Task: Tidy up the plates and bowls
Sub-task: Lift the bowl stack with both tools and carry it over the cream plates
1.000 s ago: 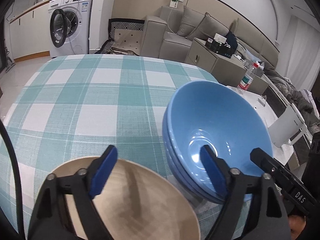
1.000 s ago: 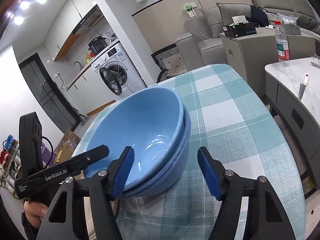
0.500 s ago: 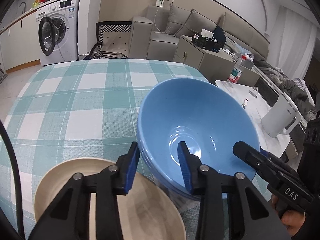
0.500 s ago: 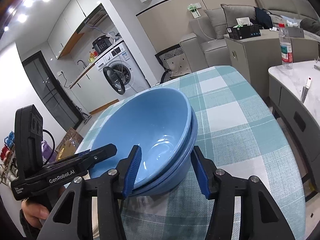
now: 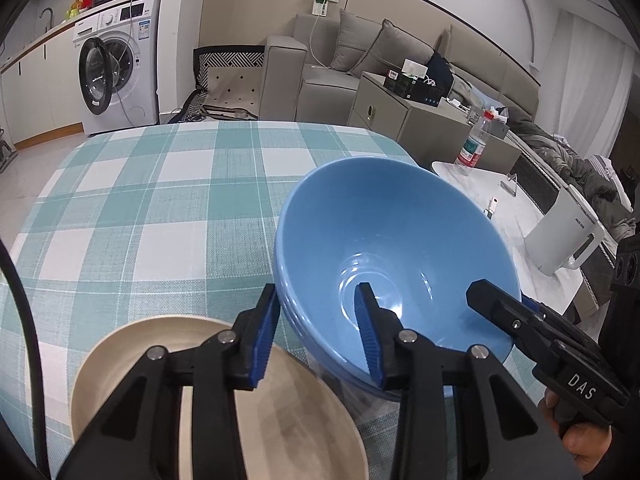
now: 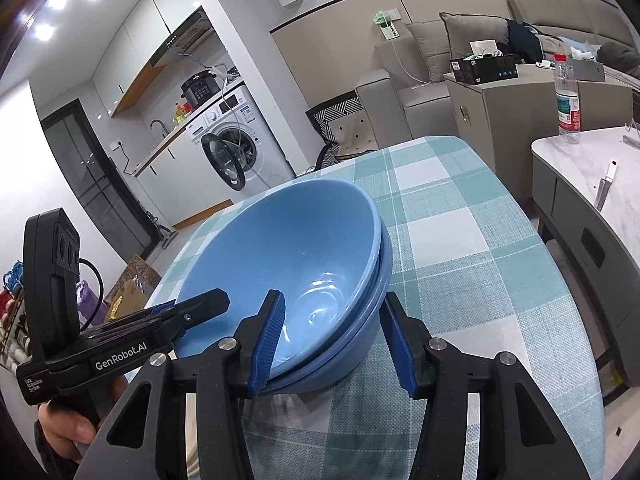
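A stack of blue bowls sits tilted on the teal checked tablecloth; whether it is off the cloth I cannot tell. My left gripper is shut on the stack's near-left wall, one blue pad inside the top bowl and one outside. My right gripper is shut on the opposite wall in the same way. Each view catches the other gripper's fingers at the stack's far side, the right fingers and the left fingers. A beige plate lies under the left gripper, beside the bowls.
The table's right edge drops off close to the bowls. Beyond it stands a marble side table with a white kettle and a water bottle. A washing machine and a sofa are further back.
Both grippers have narrowed from wide apart until their pads clamp the bowl stack's walls. The left one has shifted from over the plate onto the bowls' rim.
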A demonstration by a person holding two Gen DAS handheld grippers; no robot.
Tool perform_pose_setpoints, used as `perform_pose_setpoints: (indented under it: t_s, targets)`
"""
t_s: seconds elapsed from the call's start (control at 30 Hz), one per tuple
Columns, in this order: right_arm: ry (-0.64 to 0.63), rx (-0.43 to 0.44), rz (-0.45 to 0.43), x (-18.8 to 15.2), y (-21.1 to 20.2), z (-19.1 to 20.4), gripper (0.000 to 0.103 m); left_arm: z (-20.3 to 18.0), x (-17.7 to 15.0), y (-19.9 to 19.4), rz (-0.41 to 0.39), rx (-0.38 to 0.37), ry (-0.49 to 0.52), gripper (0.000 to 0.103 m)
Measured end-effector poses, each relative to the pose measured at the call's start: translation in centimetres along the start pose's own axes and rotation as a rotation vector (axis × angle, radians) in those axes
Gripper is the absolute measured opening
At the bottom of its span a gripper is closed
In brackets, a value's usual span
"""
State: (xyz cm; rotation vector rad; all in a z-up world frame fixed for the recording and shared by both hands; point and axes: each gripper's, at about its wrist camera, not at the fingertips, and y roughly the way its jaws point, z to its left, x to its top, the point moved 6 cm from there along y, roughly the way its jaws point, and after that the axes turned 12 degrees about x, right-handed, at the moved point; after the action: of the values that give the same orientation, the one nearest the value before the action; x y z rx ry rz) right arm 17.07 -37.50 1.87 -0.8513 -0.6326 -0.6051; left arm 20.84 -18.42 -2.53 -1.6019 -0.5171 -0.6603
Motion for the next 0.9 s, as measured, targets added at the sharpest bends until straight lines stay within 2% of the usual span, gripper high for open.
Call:
perform_pose_setpoints:
  t_s: [0.9]
  targets:
    - [-0.066,0.038,-0.058,1.2,-2.4,3.4,0.05,1.0,0.9,-4.4,-0.111,0.039,-0.033,0.037]
